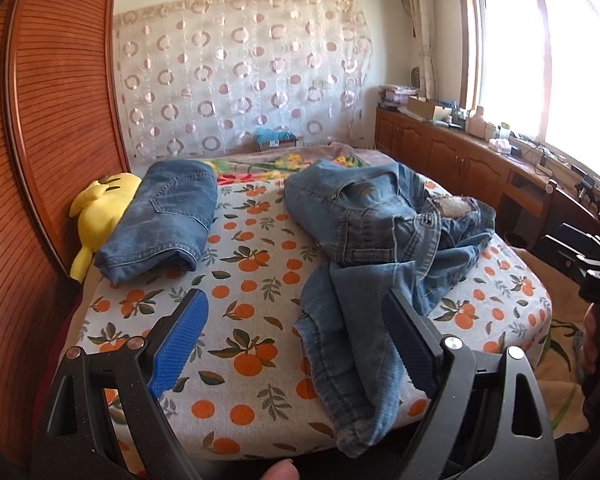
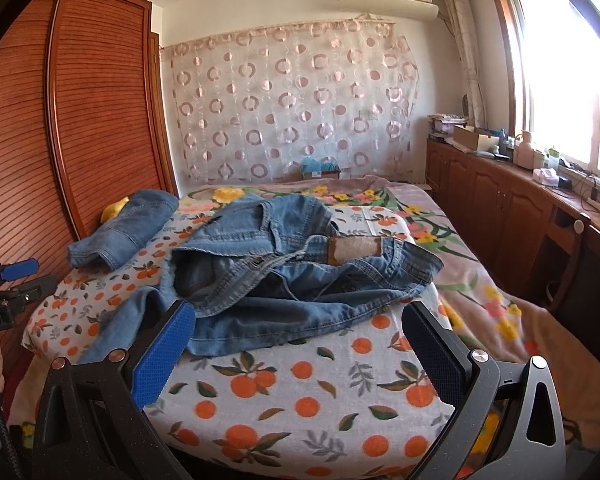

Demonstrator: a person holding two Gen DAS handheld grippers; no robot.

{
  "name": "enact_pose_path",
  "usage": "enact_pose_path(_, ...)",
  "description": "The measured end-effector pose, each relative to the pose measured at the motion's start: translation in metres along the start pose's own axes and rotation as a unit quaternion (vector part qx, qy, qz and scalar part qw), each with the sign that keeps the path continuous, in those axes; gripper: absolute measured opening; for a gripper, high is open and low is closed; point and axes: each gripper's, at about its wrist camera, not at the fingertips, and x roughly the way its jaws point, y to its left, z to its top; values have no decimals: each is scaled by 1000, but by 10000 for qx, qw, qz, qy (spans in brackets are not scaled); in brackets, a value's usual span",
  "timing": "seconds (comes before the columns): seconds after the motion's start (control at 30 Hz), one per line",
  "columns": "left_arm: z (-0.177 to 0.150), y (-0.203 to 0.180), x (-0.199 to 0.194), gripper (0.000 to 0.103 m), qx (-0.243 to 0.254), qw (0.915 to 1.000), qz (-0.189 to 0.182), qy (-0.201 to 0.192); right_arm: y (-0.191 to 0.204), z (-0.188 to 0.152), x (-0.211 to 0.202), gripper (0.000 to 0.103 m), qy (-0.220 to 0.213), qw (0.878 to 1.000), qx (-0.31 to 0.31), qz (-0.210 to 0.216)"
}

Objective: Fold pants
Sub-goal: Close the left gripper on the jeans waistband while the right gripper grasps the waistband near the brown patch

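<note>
Jeans (image 2: 284,268) crumpled on orange-print cover (image 2: 300,408), folded pair (image 1: 164,220) w/ yellow plush (image 1: 96,212) beside — both grippers' fingers open, empty.

2 pairs of jeans, 1 folded (image 1: 162,218) at left and 1 crumpled (image 1: 384,240) at centre, 1 yellow plush toy (image 1: 100,210) at far left, and 2 grippers, the left gripper (image 1: 296,344) and the right gripper (image 2: 300,354), along the lower edge.
</note>
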Motion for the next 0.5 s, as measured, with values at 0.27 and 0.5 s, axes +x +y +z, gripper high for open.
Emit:
enact_pose_path(0.27,10,-4,38,89,264,9990,-292,198,-25,9,20,96,291,9995,-87,-112)
enact_pose_path(0.5,32,-23,69,84,649,9965,-469,239,-36,27,33,83,382,9990,-203,-114)
